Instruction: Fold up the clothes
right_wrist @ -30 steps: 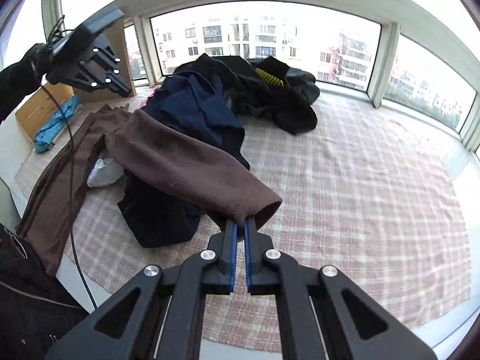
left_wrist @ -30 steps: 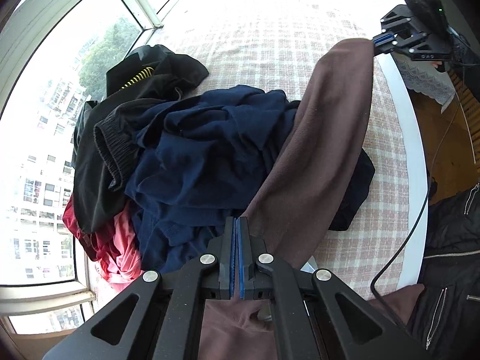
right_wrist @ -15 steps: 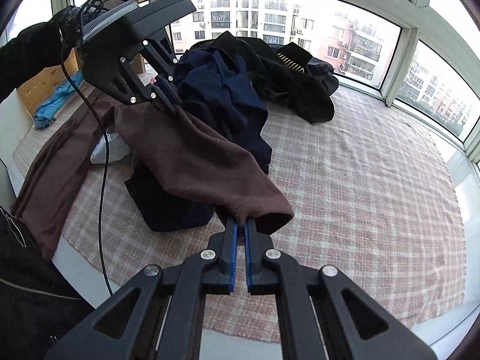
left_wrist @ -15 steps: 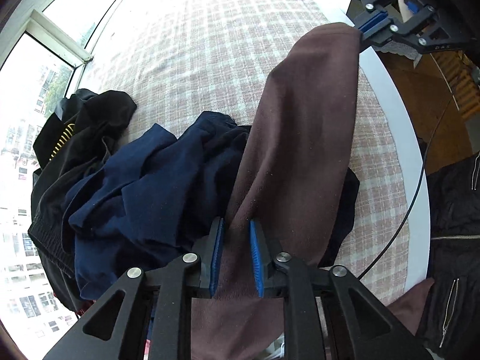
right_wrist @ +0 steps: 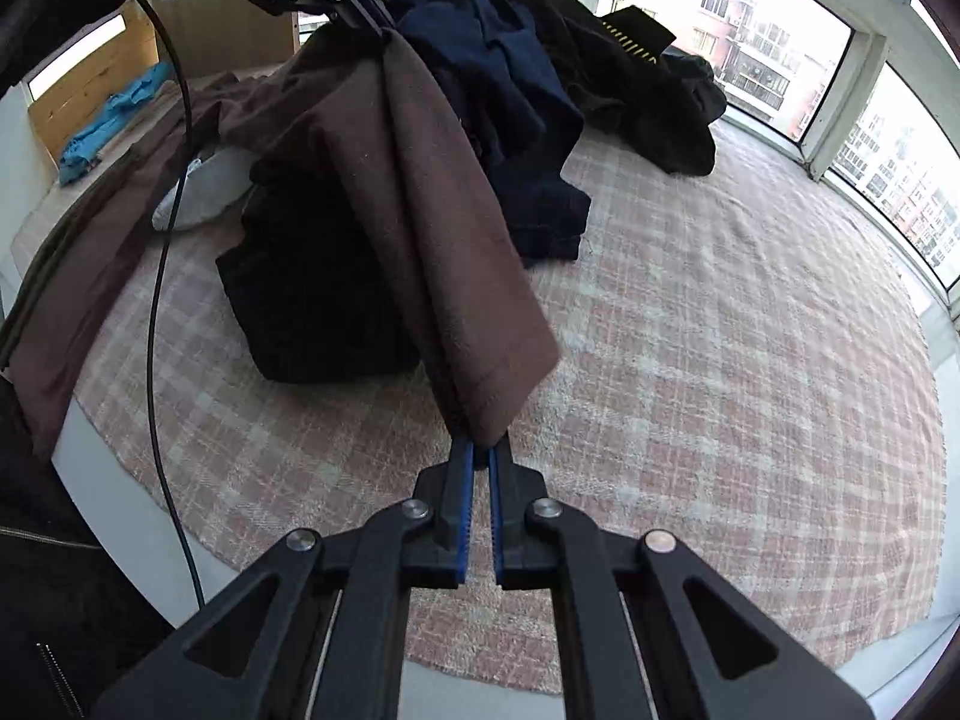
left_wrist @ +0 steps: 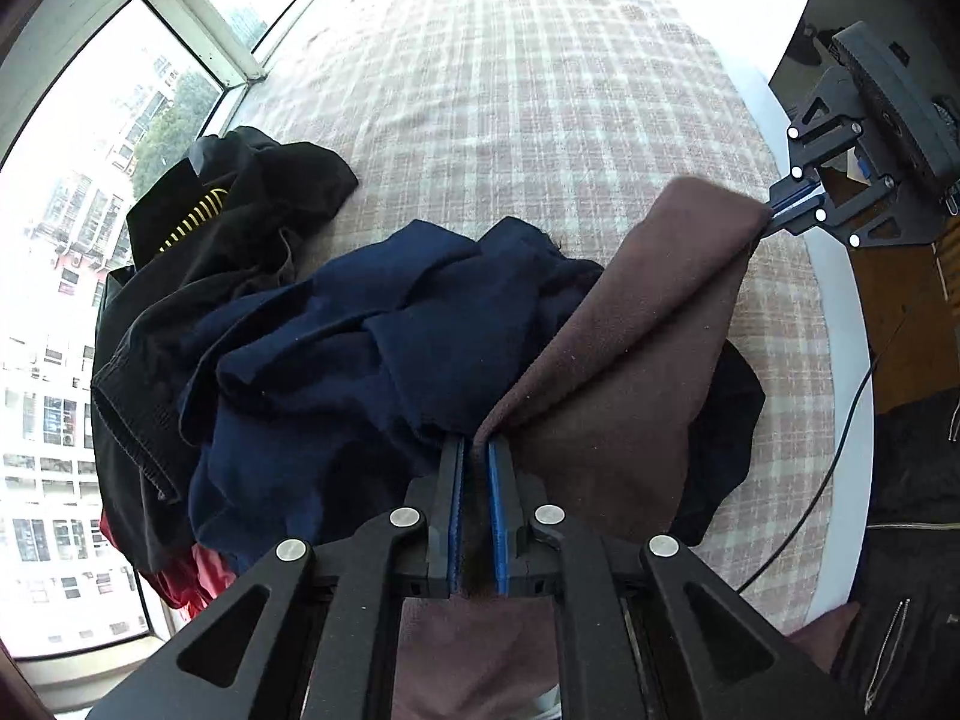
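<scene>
The checked cloth (right_wrist: 720, 360) lies bare and open to the right of the clothes, out to the window frame (right_wrist: 852, 78). The far-left part is blocked by the heap: navy garment (right_wrist: 510, 90), black garment (right_wrist: 648, 96) and a dark bundle (right_wrist: 312, 300). The brown garment (right_wrist: 432, 210) stretches taut between both tongs, barring the way across, and a black cable (right_wrist: 159, 252) hangs at the near-left edge

Both the left gripper (left_wrist: 475, 450) and the right gripper (right_wrist: 482, 450) were matte black, with triangular cut-outs in their arms, round silver screws at the joints, blue ribbed pads (left_wrist: 497, 516) lining the fingers, and a black cable (right_wrist: 157, 276) trailing beside the person's black zippered jacket (left_wrist: 900, 600).
</scene>
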`<control>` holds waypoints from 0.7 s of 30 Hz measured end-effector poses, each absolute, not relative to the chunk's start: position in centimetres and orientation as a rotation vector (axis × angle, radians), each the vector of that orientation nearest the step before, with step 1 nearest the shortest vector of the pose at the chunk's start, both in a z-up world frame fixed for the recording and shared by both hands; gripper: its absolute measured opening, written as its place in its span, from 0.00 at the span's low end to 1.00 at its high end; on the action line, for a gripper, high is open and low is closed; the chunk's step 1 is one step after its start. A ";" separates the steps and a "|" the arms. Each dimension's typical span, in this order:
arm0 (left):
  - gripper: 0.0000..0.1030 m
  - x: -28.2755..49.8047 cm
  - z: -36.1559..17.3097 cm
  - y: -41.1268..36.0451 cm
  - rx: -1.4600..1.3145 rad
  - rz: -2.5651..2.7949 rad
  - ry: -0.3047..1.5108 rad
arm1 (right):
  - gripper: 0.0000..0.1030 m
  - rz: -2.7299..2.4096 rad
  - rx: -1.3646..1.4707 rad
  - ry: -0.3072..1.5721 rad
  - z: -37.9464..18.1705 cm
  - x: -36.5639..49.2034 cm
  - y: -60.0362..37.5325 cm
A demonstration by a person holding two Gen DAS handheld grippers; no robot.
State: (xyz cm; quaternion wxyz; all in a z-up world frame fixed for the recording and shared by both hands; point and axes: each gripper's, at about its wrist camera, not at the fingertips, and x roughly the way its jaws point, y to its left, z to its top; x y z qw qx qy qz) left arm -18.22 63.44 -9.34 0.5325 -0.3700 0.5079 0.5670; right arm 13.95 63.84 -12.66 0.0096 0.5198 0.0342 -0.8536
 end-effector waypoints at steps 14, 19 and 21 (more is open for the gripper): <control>0.27 -4.2 -12.7 66.6 -0.593 1.066 1.458 | 0.29 -2.582 1.421 -0.905 -14.0 17.1 73.3; 0.24 -2.1 -16.7 69.2 -0.562 0.960 1.572 | 0.29 -2.599 1.476 -0.866 -14.2 17.6 72.3; 0.05 -2.8 -17.3 69.7 -0.595 0.956 1.584 | 0.29 -2.594 1.474 -0.912 -14.2 18.0 72.5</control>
